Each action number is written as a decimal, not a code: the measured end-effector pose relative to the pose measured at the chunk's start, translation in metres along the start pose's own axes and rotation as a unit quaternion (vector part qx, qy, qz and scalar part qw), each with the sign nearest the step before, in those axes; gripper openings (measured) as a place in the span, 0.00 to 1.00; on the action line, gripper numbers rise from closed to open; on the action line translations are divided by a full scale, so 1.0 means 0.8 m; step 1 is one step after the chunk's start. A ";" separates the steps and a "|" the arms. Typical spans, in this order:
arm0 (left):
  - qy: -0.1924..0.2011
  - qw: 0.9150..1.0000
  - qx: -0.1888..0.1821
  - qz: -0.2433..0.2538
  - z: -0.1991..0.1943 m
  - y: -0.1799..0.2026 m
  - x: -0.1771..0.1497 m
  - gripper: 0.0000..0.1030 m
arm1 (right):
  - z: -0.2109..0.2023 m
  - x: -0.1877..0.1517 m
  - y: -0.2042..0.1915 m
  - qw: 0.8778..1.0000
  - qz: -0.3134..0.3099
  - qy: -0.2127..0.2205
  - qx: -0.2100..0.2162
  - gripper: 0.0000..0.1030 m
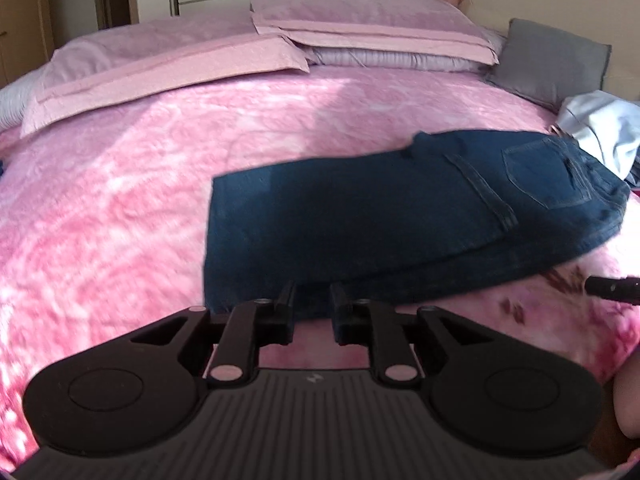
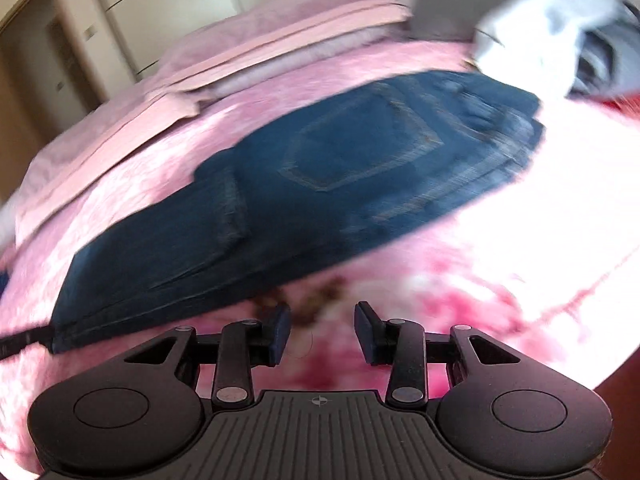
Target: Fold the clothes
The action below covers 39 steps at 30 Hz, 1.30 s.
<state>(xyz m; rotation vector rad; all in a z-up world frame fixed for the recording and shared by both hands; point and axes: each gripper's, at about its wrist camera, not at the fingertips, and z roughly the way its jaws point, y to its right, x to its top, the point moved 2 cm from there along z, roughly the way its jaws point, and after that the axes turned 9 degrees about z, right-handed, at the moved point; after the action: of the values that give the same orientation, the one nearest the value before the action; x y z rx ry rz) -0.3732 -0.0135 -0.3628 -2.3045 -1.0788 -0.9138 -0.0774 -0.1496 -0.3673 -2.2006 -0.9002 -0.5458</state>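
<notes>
On the pink blanket [image 1: 120,200] of the bed lies a pair of dark blue jeans [image 1: 360,216], folded into a long flat shape, back pocket facing up. Beyond the jeans are pink pillows [image 1: 360,20], and near their waist end are a grey cushion [image 1: 552,60] and a pale crumpled garment [image 1: 600,128]. Just before the near edge of the jeans, the left gripper [image 1: 313,300] has its jaws apart with a narrow gap, holding nothing. The right gripper [image 2: 322,320], also beside that near edge, has jaws wider apart and empty.
</notes>
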 end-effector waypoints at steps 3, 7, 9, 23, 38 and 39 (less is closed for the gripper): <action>0.002 1.000 -0.003 0.001 -0.004 0.006 0.002 0.16 | -0.019 0.012 0.040 0.996 0.085 0.010 0.022 0.54; 0.008 1.000 -0.017 0.008 -0.002 0.016 0.010 0.18 | -0.032 0.032 0.080 0.985 0.166 0.028 0.042 0.56; 0.010 0.999 -0.024 0.020 0.002 0.023 0.014 0.18 | -0.032 0.043 0.098 0.979 0.193 0.035 0.048 0.56; 0.003 0.998 -0.053 -0.034 0.037 -0.007 0.011 0.18 | 0.033 0.128 0.205 0.917 0.378 0.058 0.118 0.55; 0.027 0.992 -0.037 -0.122 0.008 -0.097 -0.008 0.17 | 0.027 0.145 0.036 0.978 -0.046 0.158 -0.128 0.13; 0.027 0.990 -0.034 -0.131 0.007 -0.106 -0.012 0.17 | 0.020 0.137 0.002 0.972 -0.096 0.178 -0.119 0.13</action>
<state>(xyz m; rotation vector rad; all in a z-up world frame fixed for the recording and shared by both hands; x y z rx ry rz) -0.4427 0.0359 -0.3645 -2.2106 -1.3695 -1.1219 -0.0010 -0.0906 -0.3137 -2.1328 -0.8923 -1.1554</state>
